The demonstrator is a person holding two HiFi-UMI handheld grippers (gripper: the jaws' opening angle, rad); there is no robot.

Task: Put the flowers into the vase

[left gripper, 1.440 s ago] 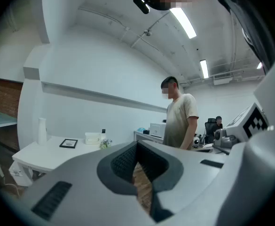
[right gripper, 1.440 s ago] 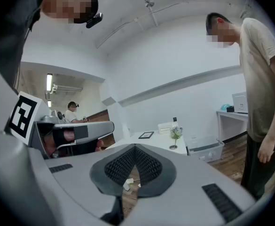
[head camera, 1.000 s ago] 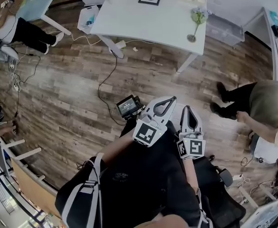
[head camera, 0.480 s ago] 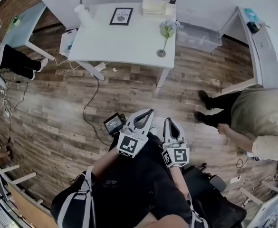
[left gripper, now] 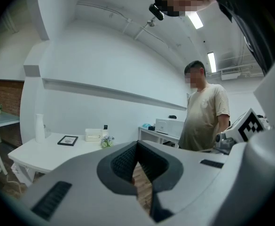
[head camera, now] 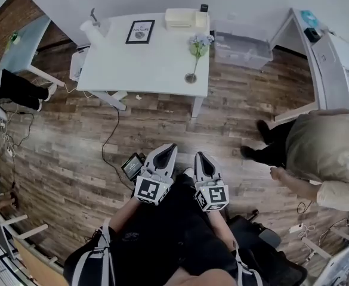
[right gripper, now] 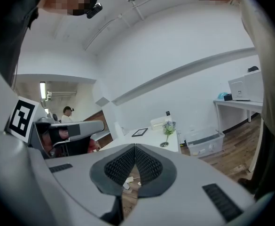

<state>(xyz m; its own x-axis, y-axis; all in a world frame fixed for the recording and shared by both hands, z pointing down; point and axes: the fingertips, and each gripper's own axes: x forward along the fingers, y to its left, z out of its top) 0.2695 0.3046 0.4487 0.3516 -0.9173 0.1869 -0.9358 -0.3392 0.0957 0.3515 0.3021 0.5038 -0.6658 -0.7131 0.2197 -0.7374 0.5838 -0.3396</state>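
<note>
Far ahead stands a white table [head camera: 156, 61]. A small pale bunch of flowers [head camera: 198, 43] stands in a slim stemmed glass near the table's right edge; the flowers [left gripper: 106, 142] also show in the left gripper view and the flowers [right gripper: 168, 127] in the right gripper view. A tall white vase [head camera: 90, 30] stands at the table's far left corner. My left gripper [head camera: 169, 149] and right gripper [head camera: 198, 157] hang side by side over my lap, well short of the table. The left gripper [left gripper: 137, 146] and the right gripper [right gripper: 135, 148] are both shut with nothing between the pads.
A framed picture [head camera: 140, 31] and a white tissue box [head camera: 180, 18] lie on the table. A clear bin [head camera: 243, 43] sits on the wood floor to its right. A person in a beige shirt [head camera: 320, 154] stands at the right. Cables and a small screen [head camera: 132, 165] lie on the floor.
In the head view both shut grippers have dropped lower and drawn closer together. The table and flowers have slid left and down in the frame, and more of the person at the right shows.
</note>
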